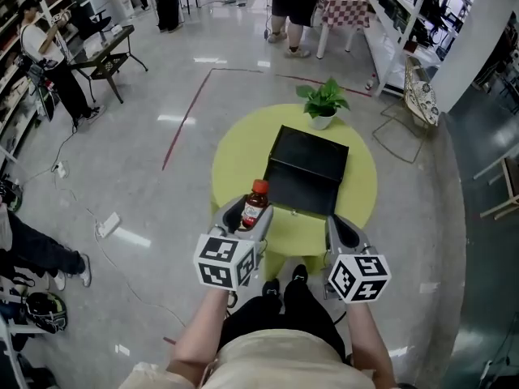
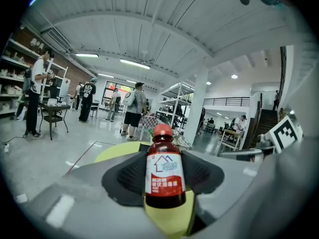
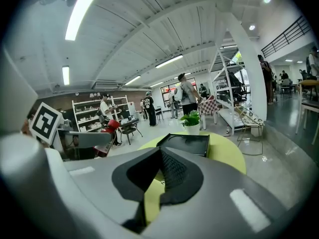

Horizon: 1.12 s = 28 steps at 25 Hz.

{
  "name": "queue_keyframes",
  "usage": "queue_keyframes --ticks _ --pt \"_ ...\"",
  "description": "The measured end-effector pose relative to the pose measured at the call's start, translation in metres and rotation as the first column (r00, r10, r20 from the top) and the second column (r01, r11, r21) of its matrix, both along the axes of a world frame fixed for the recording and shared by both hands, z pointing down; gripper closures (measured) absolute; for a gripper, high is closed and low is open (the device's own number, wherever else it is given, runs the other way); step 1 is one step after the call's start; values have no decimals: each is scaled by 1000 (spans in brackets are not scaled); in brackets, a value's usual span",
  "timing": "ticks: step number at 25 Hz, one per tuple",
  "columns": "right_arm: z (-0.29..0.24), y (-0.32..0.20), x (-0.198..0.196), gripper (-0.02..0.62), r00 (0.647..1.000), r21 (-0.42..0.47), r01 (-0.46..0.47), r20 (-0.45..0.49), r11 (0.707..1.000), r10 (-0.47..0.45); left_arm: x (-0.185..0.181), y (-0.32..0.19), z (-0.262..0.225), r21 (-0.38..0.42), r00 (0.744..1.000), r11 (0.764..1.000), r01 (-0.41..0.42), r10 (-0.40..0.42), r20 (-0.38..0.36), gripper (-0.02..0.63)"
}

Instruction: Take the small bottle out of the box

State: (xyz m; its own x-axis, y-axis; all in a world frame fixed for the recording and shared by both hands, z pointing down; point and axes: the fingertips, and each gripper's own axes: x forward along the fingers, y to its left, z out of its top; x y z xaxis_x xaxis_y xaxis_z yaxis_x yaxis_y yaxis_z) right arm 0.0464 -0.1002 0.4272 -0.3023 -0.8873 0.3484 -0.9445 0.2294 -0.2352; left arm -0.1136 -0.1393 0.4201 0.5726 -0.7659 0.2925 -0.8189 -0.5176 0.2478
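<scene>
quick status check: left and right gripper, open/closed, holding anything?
Left gripper: closed on the small bottle, which stands upright between its jaws.
Right gripper: shut, nothing between its jaws.

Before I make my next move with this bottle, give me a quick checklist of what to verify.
1. Bottle gripped by the left claw: ok, the pads press both its sides.
2. Bottle upright: ok.
3. Bottle outside the black box: ok, held off its near left corner.
4. Right claw free: ok, shut with nothing in it.
5. Bare table to set the bottle on: ok, in front of the box.
6. Box lid closed: cannot tell.
</scene>
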Motion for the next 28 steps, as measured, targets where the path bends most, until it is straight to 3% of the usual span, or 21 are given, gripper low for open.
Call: queue_keyframes --ticks 20,28 --pt "-37 -4 12 597 999 144 24 -51 989 -17 -7 8 -20 101 998 993 57 -58 12 379" --pt "-40 9 26 595 998 160 48 -44 986 -42 -4 22 -29 121 995 987 102 -103 5 379"
